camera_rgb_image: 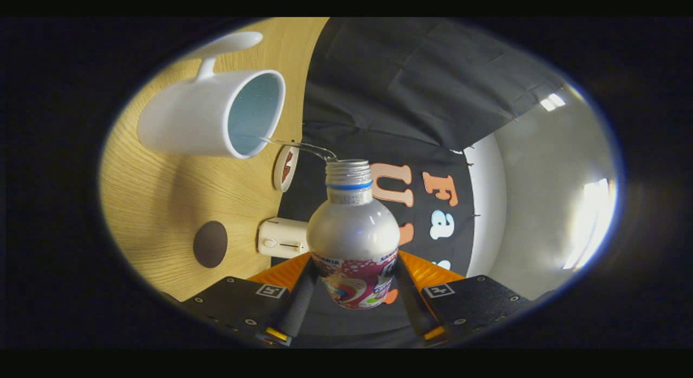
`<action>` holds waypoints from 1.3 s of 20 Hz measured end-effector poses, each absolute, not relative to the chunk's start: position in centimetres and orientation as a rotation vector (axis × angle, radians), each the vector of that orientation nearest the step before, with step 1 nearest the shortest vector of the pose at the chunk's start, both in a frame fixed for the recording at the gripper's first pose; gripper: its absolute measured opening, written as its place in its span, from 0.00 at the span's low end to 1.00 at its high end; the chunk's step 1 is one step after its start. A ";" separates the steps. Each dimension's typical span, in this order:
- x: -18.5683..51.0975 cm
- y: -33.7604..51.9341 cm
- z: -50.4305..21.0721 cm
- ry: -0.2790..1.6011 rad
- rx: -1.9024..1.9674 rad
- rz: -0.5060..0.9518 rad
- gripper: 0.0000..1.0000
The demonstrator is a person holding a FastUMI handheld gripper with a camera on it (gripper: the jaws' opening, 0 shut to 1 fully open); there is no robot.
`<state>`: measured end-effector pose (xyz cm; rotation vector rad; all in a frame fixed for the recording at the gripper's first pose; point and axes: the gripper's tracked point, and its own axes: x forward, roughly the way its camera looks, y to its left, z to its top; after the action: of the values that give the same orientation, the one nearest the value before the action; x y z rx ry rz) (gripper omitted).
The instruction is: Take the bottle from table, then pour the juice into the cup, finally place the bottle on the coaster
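Observation:
My gripper (354,283) is shut on a silver bottle (353,232) with a pink printed label, and both fingers press on its sides. The whole view is rolled, so the bottle is tipped toward the wooden table (157,204). Its cap is off, and a thin clear stream (303,146) runs from the open mouth into the white cup (211,113) beyond the fingers. The cup has a pale blue inside and a handle on its far side. A dark round coaster (210,243) lies on the table beside the left finger, nearer than the cup.
A small white box-shaped device (281,238) sits at the table's back edge just past the left finger. A round white disc with a red mark (285,168) lies near the cup's mouth. Black cloth wall stands behind the table, with a pale lit wall beyond it.

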<state>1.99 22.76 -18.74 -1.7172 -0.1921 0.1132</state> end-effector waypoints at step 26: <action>2.3 23.3 -18.0 -0.245 -1.835 0.136 0.77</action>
<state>2.26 23.27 -17.96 -1.8354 -0.2450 0.1356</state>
